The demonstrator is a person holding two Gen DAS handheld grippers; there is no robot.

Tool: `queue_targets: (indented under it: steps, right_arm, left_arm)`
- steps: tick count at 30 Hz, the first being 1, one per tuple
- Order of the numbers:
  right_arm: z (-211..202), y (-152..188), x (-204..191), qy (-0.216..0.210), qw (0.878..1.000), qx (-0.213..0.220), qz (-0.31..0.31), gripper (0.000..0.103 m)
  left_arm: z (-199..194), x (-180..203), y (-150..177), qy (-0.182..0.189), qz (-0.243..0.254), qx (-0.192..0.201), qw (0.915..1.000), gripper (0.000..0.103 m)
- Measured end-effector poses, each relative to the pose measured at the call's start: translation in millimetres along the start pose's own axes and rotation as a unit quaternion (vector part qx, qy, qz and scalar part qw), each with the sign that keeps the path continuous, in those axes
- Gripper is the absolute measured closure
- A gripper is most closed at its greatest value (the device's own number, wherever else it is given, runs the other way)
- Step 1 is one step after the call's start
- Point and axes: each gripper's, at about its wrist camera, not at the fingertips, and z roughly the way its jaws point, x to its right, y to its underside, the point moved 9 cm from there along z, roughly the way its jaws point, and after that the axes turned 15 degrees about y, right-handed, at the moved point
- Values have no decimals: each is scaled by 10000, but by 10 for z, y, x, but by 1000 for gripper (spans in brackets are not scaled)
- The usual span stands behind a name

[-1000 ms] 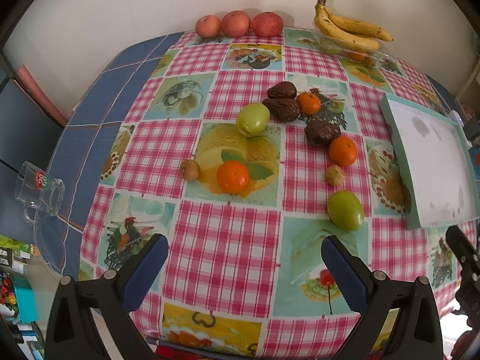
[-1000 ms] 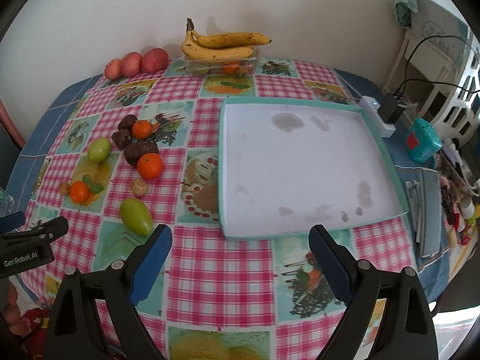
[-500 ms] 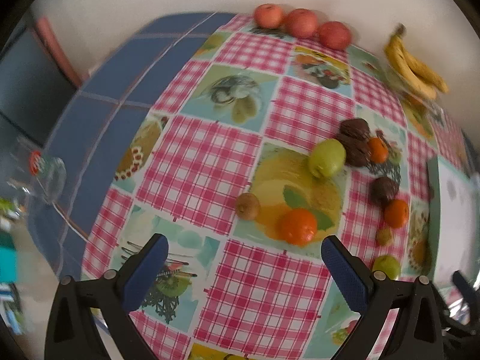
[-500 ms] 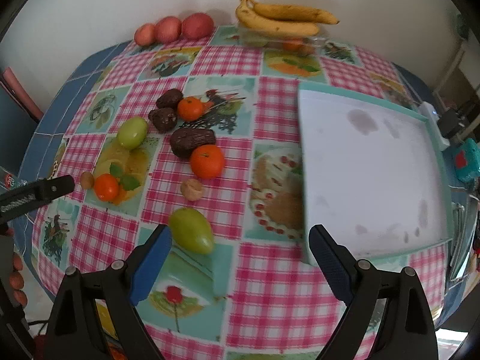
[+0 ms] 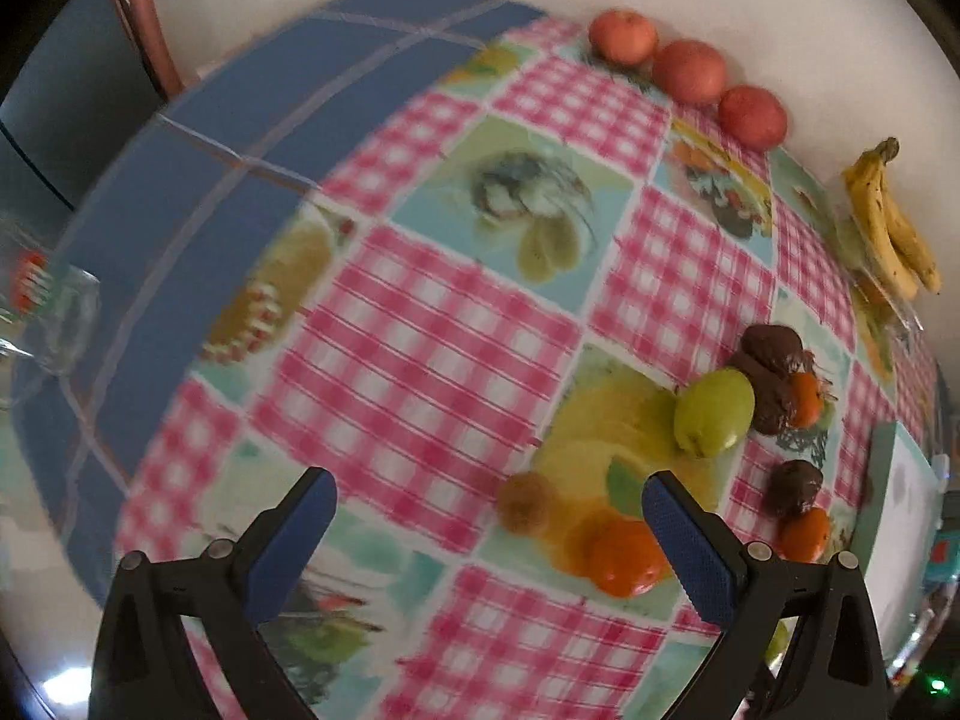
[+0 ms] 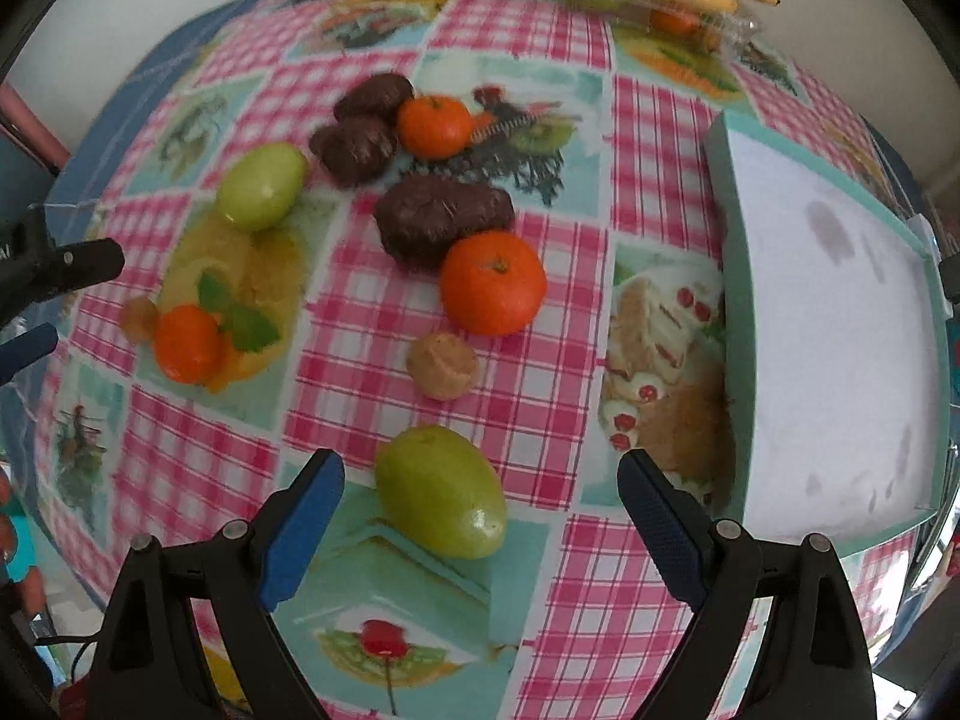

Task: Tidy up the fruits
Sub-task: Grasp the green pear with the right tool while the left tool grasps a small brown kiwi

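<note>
Loose fruit lies on the checked tablecloth. In the right wrist view a green mango (image 6: pixel 441 492) sits between the blue pads of my open right gripper (image 6: pixel 480 531), untouched. Beyond it lie a small brown fruit (image 6: pixel 443 366), an orange (image 6: pixel 492 282), a dark brown fruit (image 6: pixel 441 222) and a second green mango (image 6: pixel 261 185). My left gripper (image 5: pixel 489 543) is open and empty; a small brown fruit (image 5: pixel 527 502) and an orange (image 5: pixel 624 555) lie just ahead of its right pad. The white tray (image 6: pixel 840 324) with its teal rim stands to the right.
Three red apples (image 5: pixel 690 72) and a bunch of bananas (image 5: pixel 894 234) on a clear plastic box line the wall side. A glass mug (image 5: pixel 42 318) stands at the table's left edge. The left gripper's tip (image 6: pixel 60 264) shows at the left of the right wrist view.
Both grippers have come closer to the table and swung left. The right one now frames the near green mango; the left one now faces the left part of the table.
</note>
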Motion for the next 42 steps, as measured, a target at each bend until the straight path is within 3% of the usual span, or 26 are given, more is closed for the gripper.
queue_targets:
  steps: [5, 12, 15, 22, 29, 35, 42]
  right_arm:
    - [193, 65, -69, 59, 9997, -235, -54, 10]
    - [221, 52, -77, -8, 9998, -178, 70, 10]
    - [253, 79, -78, -58, 9998, -175, 87, 3]
    - [308, 88, -112, -49, 9999, -77, 146, 0]
    - [248, 159, -108, 13, 9991, 226, 360, 0]
    - [254, 170, -110, -26, 9994, -185, 293, 1]
    - [-6, 165, -188, -416, 9987, -92, 293, 36]
  left_arm:
    - [202, -33, 29, -184, 34, -260, 9995, 0]
    - [365, -234, 19, -288, -23, -390, 9988, 0]
    - [387, -334, 2, -581, 179, -339, 9976, 0]
    - [395, -445, -10, -580, 225, -250, 9977, 0]
    - [339, -367, 181, -584, 349, -159, 9976, 0]
    - [359, -358, 261, -588, 360, -432, 9967, 2]
    - [274, -75, 327, -368, 684, -532, 9956, 47]
